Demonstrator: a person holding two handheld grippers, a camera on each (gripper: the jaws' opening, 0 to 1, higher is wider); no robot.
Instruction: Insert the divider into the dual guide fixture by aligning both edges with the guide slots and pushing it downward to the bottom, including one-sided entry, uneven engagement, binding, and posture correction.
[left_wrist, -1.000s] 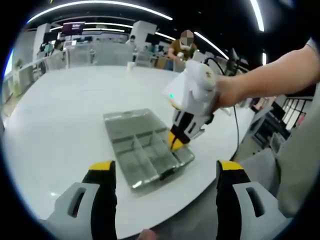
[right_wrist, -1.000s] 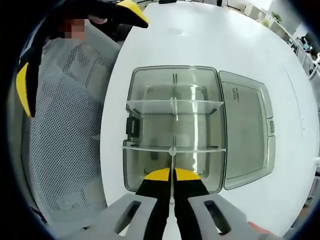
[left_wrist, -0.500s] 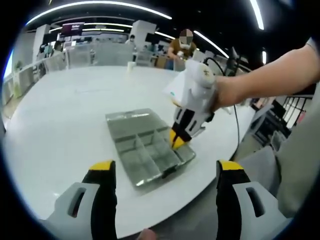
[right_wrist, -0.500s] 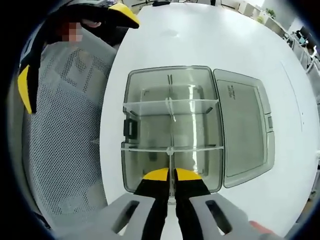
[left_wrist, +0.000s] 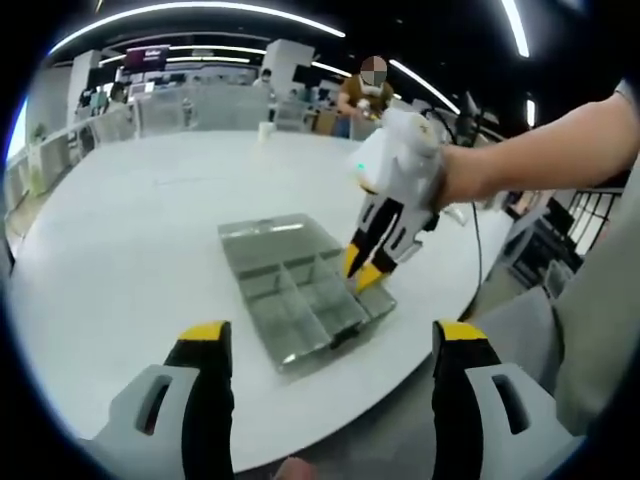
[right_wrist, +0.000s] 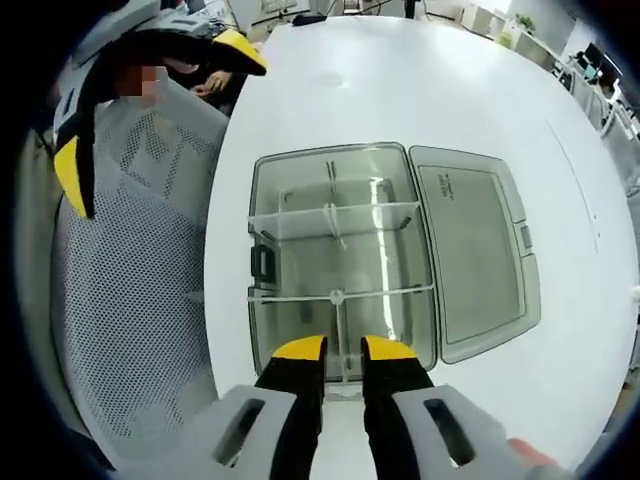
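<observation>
Right gripper (right_wrist: 343, 350) hangs with fingers parted and empty, just above the near end of the divider (right_wrist: 341, 330), which stands upright in the clear box (right_wrist: 266, 240) on the white surface (right_wrist: 400, 90). Looks thin, light, stiff and slick, so I'd pinch its top edge mid-span. Left gripper (left_wrist: 325, 345) hangs wide open, well back.

Right gripper (right_wrist: 343, 348) tips are covering the box (right_wrist: 300, 190) near wall at 6 o'clock, and the divider (right_wrist: 343, 335) foot is running out of sight between them. Clear partitions are blurring together in the left gripper view; slot seating is too fine to tell. The chair (right_wrist: 130, 290) is running off at 9 o'clock. The table (left_wrist: 120, 230) is being cut off at 3 o'clock.
</observation>
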